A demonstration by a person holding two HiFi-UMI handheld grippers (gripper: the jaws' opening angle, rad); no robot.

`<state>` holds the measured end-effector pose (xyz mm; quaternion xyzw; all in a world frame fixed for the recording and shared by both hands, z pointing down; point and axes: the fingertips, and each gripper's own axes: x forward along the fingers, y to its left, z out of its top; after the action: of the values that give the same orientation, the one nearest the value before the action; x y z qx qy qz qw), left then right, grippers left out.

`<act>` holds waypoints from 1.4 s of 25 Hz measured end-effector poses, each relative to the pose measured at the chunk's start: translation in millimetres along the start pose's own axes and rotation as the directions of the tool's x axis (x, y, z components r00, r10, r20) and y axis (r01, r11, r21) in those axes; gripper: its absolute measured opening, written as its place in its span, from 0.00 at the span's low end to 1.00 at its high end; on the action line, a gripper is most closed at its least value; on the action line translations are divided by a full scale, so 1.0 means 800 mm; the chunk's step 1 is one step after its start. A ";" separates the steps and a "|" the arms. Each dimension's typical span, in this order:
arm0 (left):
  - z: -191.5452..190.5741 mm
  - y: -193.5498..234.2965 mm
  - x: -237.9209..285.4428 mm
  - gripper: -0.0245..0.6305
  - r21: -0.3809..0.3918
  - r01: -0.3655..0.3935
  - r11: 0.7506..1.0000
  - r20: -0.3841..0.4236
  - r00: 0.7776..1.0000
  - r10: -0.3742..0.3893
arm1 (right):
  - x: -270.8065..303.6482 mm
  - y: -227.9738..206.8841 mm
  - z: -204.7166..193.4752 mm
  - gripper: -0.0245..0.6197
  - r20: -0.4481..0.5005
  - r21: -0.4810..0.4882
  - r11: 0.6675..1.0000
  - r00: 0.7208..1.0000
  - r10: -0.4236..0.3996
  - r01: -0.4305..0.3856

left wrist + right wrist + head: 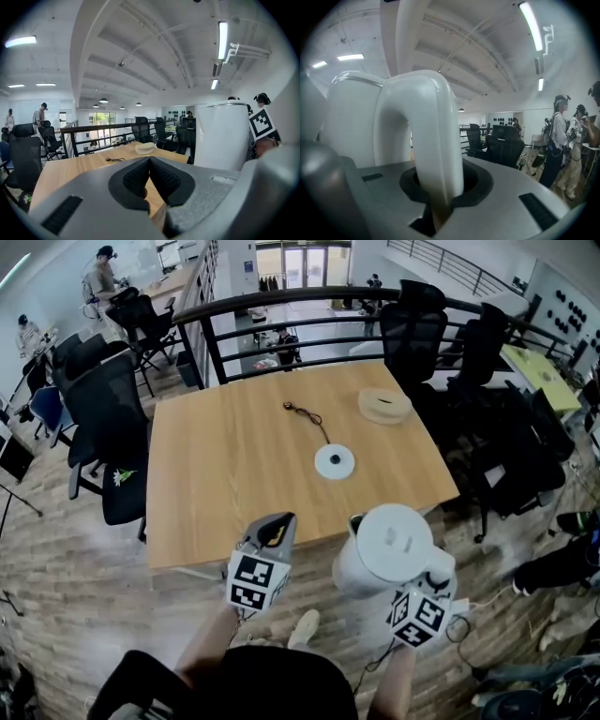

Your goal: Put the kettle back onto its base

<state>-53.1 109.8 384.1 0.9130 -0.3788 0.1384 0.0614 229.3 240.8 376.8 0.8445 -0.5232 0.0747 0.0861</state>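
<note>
My right gripper (pixel 440 190) is clamped on the kettle's handle (pixel 424 126). The kettle (pixel 392 547) hangs upright in the air on my side of the base (pixel 335 462), well apart from it and out past the near edge of the surface (pixel 234 456). My left gripper (pixel 277 525) is closed on nothing, left of the kettle and also short of the base.

I judge the step in hand to be the carry to the base. To do it well I should hold the kettle level, bring it straight over the base, line its bottom up with the base's centre, then lower gently until it sits flat. The cord (pixel 307 415) runs off beyond the base, so I come in from the near side.
</note>
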 end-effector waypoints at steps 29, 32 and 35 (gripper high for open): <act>0.023 0.116 0.143 0.04 -0.050 -0.143 0.988 -0.013 0.990 0.142 | 0.237 0.065 0.053 0.12 0.052 -0.026 0.992 0.991 0.125 -0.124; 0.023 0.137 0.172 0.04 -0.058 -0.141 0.988 -0.021 0.990 0.140 | 0.269 0.077 0.052 0.13 0.065 -0.027 0.991 0.989 0.133 -0.132; 0.024 0.156 0.200 0.04 -0.057 -0.134 0.989 -0.025 0.991 0.133 | 0.301 0.091 0.056 0.13 0.091 -0.032 0.991 0.987 0.134 -0.132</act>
<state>-29.4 -90.6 414.4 0.8820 -0.4422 0.1405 0.0827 272.2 -10.6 390.4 0.8091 -0.5827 0.0341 0.0677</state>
